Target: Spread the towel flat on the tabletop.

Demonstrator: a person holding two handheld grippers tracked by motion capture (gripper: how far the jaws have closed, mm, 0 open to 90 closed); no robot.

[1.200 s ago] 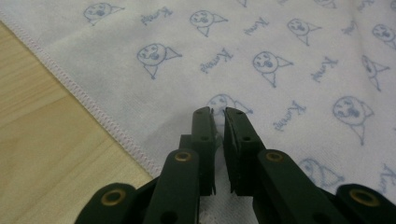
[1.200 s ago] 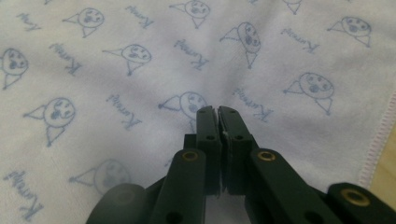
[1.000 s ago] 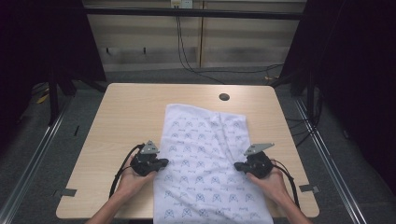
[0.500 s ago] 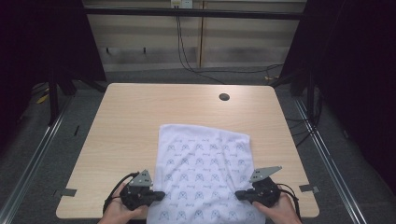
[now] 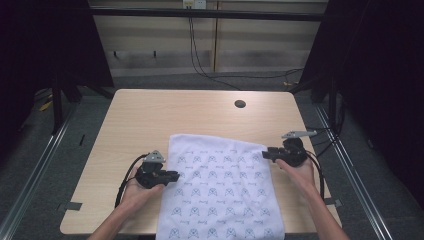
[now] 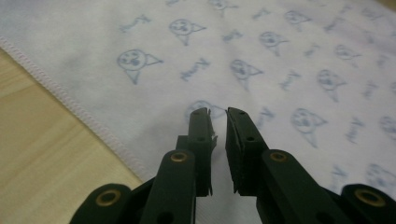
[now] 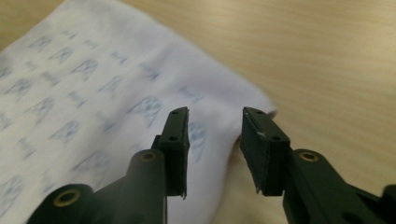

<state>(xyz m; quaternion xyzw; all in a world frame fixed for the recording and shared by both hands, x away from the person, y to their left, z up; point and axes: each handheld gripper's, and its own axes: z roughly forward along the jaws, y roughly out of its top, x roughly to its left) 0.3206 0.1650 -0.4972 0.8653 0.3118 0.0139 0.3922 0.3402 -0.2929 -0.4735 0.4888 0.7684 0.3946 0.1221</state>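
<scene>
We saw a white cloth (image 5: pixel 220 192) with small blue animal faces lying flat on the wooden table (image 5: pixel 150 115). Its near end hung over the table edge by the person.

The left gripper (image 5: pixel 172 175) lay low at the cloth's left edge, and its tips reached just over the cloth. In the left gripper view, its 2 jaws had just been opening. They stood a little apart, with a thin gap, and nothing was pinched between them. The cloth (image 6: pixel 261 60) lay under and ahead of the tips, with its stitched hem off to their left.

The right gripper (image 5: pixel 266 152) was at the cloth's far right corner. In the right gripper view, its jaws had just been opening too, and they stood wide apart. That corner of the cloth (image 7: pixel 93 79) lay below and ahead of the gap, not pinched.
</scene>
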